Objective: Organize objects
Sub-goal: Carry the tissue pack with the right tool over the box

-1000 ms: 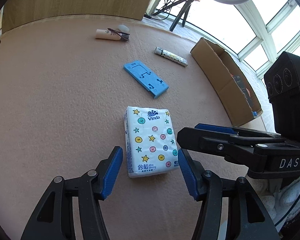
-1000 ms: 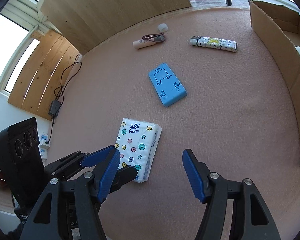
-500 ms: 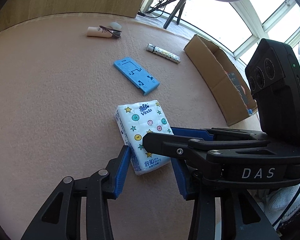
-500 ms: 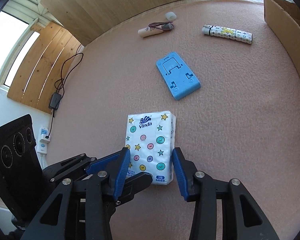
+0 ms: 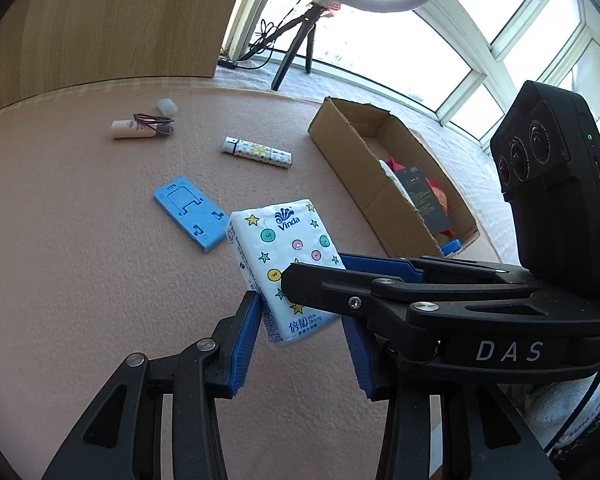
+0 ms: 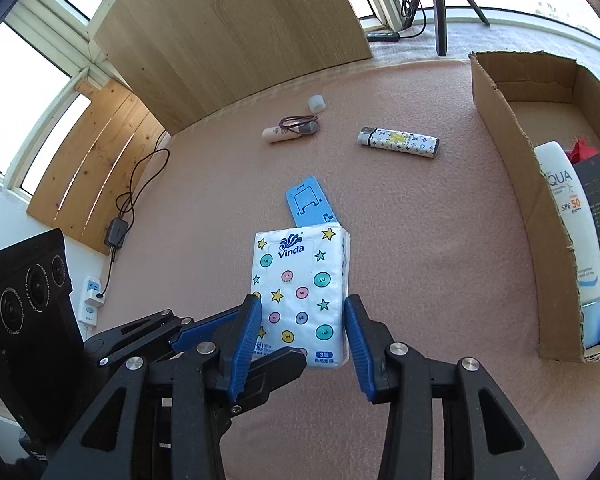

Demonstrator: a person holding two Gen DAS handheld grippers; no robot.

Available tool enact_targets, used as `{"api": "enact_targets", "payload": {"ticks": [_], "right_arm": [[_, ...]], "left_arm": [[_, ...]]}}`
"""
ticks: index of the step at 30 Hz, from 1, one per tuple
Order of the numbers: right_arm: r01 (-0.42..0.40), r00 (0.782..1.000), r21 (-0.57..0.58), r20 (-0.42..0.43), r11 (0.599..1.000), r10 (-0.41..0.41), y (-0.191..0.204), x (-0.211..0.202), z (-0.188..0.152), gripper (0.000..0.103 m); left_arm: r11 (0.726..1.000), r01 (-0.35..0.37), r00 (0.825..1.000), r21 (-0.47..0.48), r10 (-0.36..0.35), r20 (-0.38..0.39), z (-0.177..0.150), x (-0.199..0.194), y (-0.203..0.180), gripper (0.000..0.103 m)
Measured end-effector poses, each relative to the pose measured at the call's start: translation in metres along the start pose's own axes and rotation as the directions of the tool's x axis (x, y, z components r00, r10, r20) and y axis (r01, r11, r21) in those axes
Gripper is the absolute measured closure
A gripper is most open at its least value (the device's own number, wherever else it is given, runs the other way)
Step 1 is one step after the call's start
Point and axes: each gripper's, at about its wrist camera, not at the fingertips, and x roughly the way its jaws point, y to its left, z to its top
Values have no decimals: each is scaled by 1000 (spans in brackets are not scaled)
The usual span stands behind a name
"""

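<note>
A pinkish-beige felt-like mat carries a flat blue plastic phone stand, a patterned white lighter, a cream tube with a looped hair tie, a small translucent cap, and an open brown cardboard box at its right side.

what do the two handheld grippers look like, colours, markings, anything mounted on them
Both match: the left gripper and right gripper have black skeletal arms with silver screws and ribbed blue finger pads. The right one carries white "DAS" lettering and a black three-lens camera block with a green light.
</note>
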Motion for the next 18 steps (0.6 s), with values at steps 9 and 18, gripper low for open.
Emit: {"api": "enact_targets", "payload": {"ticks": [9,18], "right_arm": [[57,991,54,121,997,-63,-47,-64,8,64],[92,978,135,176,987,-115,-101,-98,8,64]], "left_arm": [[992,75,997,97,-78,26,35,21,-73,58],[979,122,992,165,-124,3,54,59,-131,58]]}}
